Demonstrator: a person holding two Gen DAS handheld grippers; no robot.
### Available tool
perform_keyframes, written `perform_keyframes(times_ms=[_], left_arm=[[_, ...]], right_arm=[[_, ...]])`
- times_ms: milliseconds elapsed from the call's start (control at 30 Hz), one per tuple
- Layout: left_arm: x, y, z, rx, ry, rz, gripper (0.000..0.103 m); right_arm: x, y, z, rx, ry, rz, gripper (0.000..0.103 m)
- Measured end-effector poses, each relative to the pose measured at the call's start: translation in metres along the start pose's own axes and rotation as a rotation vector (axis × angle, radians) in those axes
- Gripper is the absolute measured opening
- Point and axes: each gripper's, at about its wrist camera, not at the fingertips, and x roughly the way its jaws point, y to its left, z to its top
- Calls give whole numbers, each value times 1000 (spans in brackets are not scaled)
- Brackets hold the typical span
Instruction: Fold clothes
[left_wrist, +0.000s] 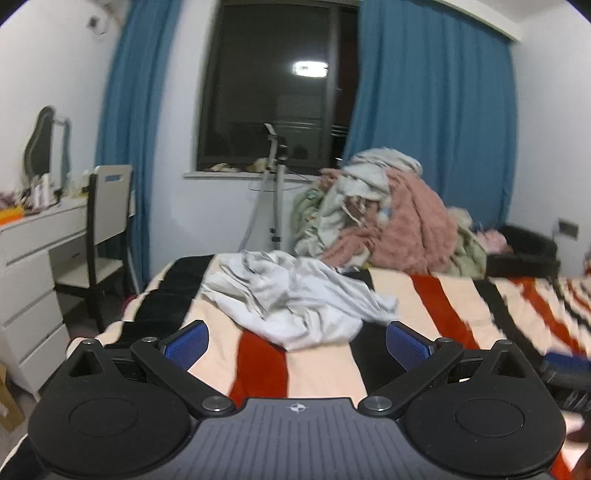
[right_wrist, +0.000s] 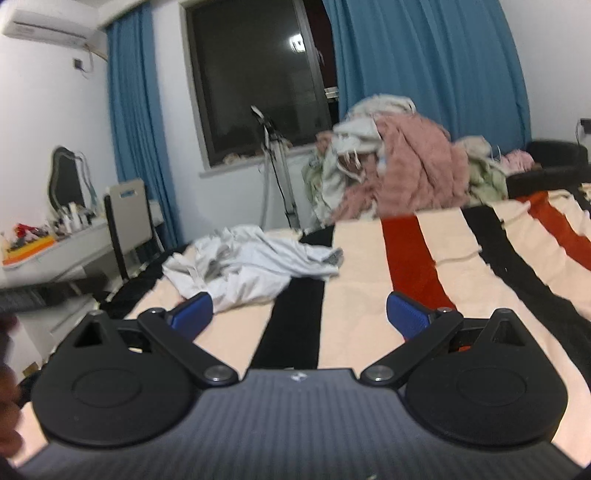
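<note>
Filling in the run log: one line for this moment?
left gripper: open, empty | right gripper: open, empty | white garment: crumpled on striped blanket, unfolded

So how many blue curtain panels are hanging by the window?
2. One blue curtain hangs left of the dark window, above the chair. The other blue curtain hangs to the window's right, behind the clothes pile. No others visible.

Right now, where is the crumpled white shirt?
The crumpled white garment lies on the striped blanket, just ahead of the open left gripper. In the right wrist view it sits forward and left, in front of the big clothes pile.
</note>
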Motion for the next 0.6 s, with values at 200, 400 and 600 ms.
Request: perform_keyframes(times_ms=[200,400,600], left_arm=[[17,33,-4,-35,3,7,103],[76,73,-38,-141,98,25,103],[112,132,-57,-384,46,89,102]], right_arm=[[98,13,31,41,122,115,89],[253,63,63,58,147,229,81],[374,124,71,-34,211,188,76]])
